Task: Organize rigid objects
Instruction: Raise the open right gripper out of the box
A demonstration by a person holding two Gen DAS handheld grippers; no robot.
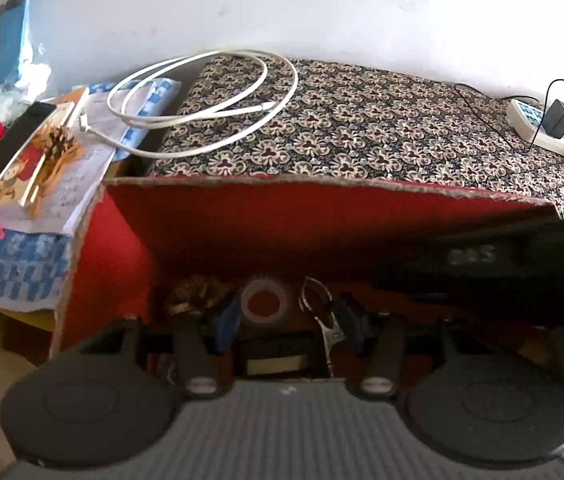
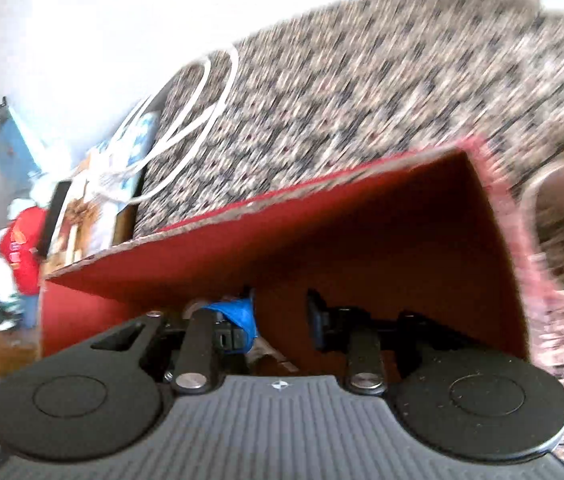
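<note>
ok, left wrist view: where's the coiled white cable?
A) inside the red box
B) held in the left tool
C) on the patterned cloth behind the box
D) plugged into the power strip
C: the white cable lies looped on the patterned cloth beyond the red box rim, its free end bare.

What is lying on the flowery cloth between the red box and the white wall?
In the left wrist view, a coiled white cable lies on the patterned cloth behind the red box, toward the wall. The rest of that stretch is bare cloth.
</note>
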